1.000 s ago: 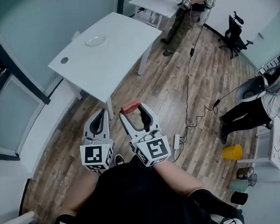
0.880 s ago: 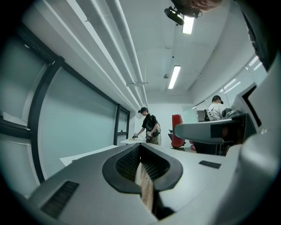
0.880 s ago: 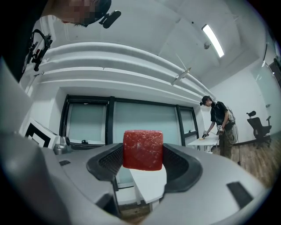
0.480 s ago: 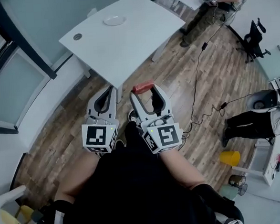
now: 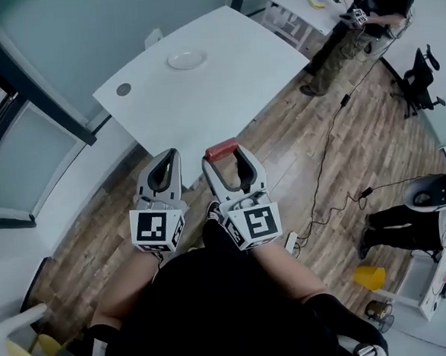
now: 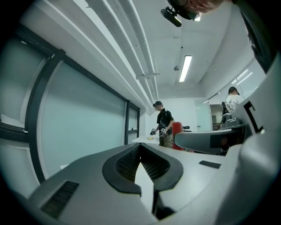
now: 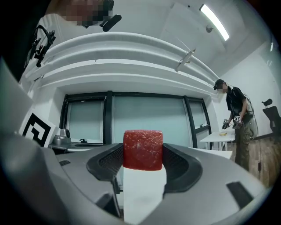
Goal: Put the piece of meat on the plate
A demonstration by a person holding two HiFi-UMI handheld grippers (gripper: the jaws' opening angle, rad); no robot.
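Observation:
A red block of meat [image 5: 222, 148] [image 7: 142, 149] is clamped between the jaws of my right gripper [image 5: 223, 150] [image 7: 142, 151], held at chest height just short of the white table [image 5: 223, 74]. A small white plate [image 5: 186, 59] lies near the table's far side, well beyond both grippers. My left gripper [image 5: 166, 156] [image 6: 141, 154] hangs beside the right one, its jaws together with nothing between them. In the left gripper view the meat [image 6: 177, 129] shows at the right, past the jaw tips.
A round grey cap [image 5: 123, 89] sits in the table's left corner. Glass partition walls [image 5: 84, 38] run behind the table. A person [image 5: 364, 11] works with grippers at another white table [image 5: 302, 4] at the back right. Cables [image 5: 324, 159] trail over the wooden floor; a yellow bucket [image 5: 369, 277] stands at right.
The table and plate have come slightly closer and lower in the head view. Both grippers keep their pose side by side, the meat still held in the right one.

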